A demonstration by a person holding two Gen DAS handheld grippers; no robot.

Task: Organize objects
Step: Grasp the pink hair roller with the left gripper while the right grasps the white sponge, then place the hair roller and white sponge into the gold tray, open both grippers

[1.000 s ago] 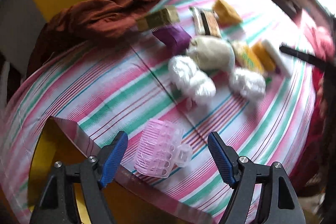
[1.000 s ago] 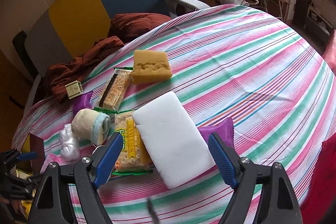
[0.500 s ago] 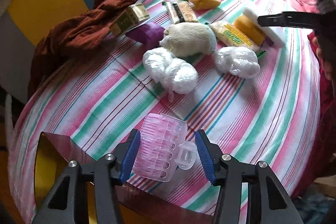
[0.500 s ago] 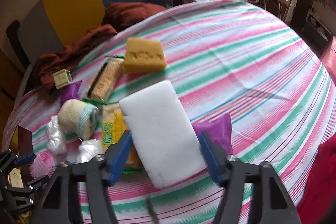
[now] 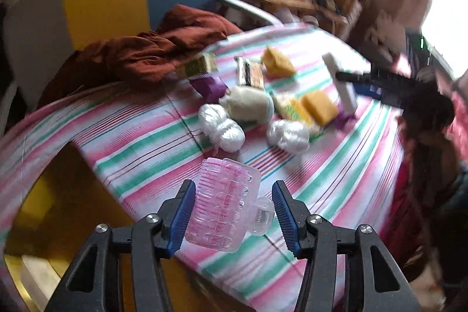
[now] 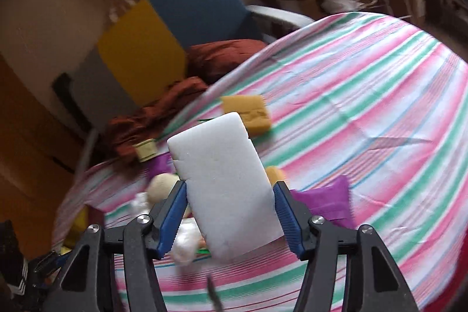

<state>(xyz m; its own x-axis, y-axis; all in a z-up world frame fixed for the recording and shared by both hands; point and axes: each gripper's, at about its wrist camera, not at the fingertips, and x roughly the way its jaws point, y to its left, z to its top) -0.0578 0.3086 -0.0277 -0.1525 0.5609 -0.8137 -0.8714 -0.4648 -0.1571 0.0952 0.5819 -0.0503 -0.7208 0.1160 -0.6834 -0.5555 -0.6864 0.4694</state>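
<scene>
Over the striped surface [image 6: 365, 95], sorting barely begun: both grippers carry one item each.

The right gripper [image 6: 230, 220] is closed on a white foam block [image 6: 225, 183], tilted and lifted clear of the cloth; the left gripper [image 5: 231, 214] has its fingers narrowed around a pink plastic hair clip [image 5: 223, 208], the left pad touching it, the right apparently just off its clear hinge, so a firm hold cannot be confirmed. Most things appear unsorted near the middle: two yellow sponges [image 5: 276, 62], a rolled sock [image 5: 248, 104], crumpled plastic bags [image 5: 222, 126], a purple pouch [image 5: 209, 85], snack packets [image 5: 250, 72] and a small box [image 5: 199, 66]. A rust-red garment [image 5: 152, 51] drapes the far edge.
</scene>
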